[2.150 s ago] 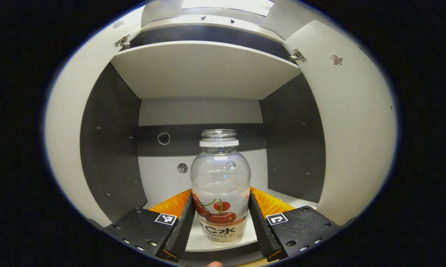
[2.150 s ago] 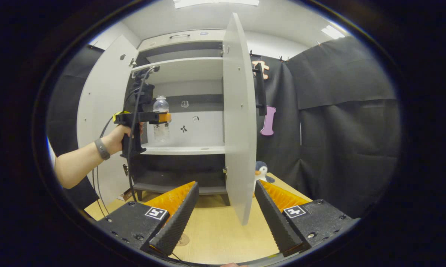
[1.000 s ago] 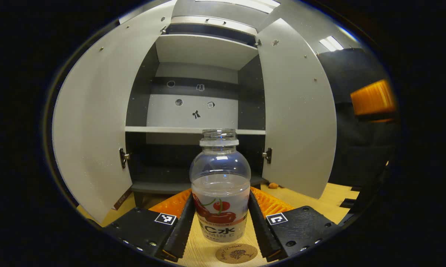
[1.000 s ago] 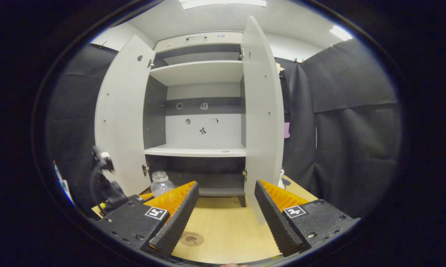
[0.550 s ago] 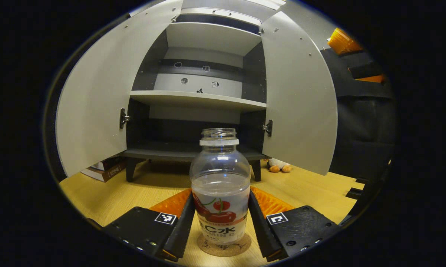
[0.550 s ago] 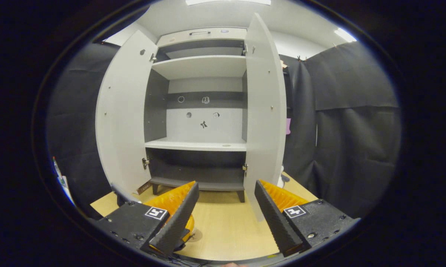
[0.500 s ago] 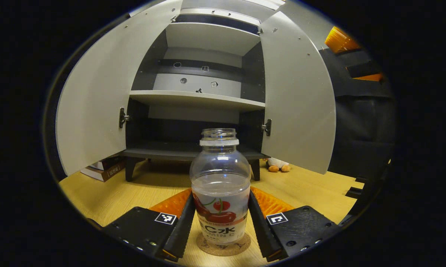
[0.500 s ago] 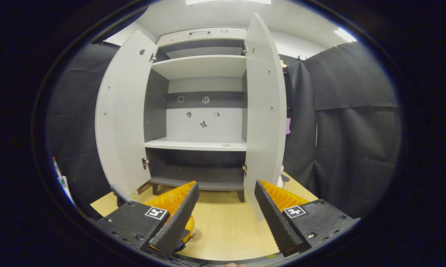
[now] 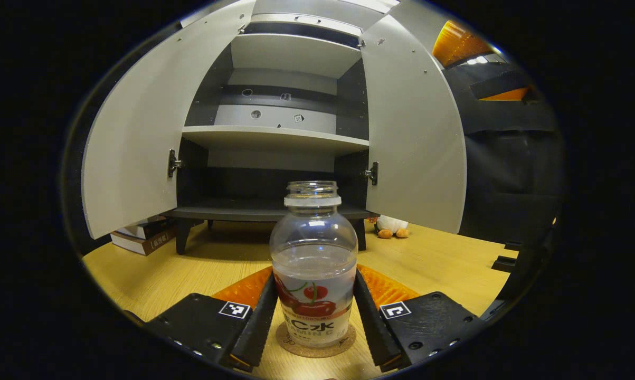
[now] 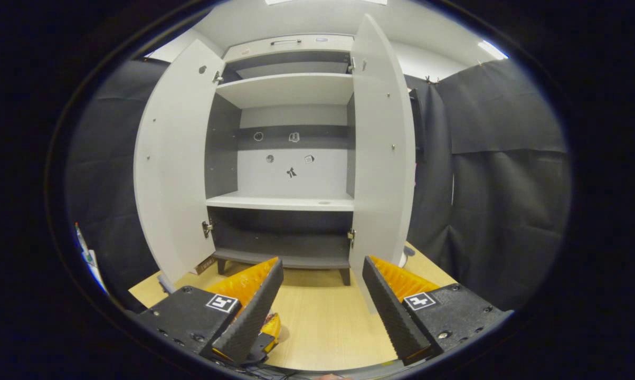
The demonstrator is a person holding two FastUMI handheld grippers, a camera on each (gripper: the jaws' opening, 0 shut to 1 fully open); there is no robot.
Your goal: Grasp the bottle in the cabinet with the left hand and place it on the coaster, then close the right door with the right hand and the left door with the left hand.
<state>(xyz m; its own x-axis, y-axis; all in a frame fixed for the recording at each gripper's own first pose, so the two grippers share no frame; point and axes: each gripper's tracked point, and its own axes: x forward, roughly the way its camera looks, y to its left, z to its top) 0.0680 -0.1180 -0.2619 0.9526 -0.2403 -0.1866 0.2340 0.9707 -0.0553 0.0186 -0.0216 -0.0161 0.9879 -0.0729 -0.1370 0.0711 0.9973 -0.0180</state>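
Observation:
A clear bottle (image 9: 313, 264) with a cherry label and no cap stands upright on the round cork coaster (image 9: 315, 350) on the wooden table. My left gripper (image 9: 313, 279) is shut on the bottle's lower body, one finger on each side. Behind it the grey cabinet stands with its left door (image 9: 138, 137) and right door (image 9: 415, 132) swung wide. In the right gripper view my right gripper (image 10: 322, 261) hangs open and holds nothing, above the table in front of the cabinet. The right door (image 10: 383, 158) is just beyond its right finger; the left door (image 10: 172, 169) is farther left.
The cabinet's middle shelf (image 10: 283, 202) is bare. Books (image 9: 140, 237) lie under the left door and a plush toy (image 9: 391, 227) sits by the right door's foot. Wooden tabletop (image 9: 433, 258) spreads in front of the cabinet. Black cloth wall (image 10: 496, 184) closes off the right.
My left gripper carried the bottle off the cabinet shelf, down to the table and onto the coaster. The right gripper stayed open and shifted slightly before the cabinet.

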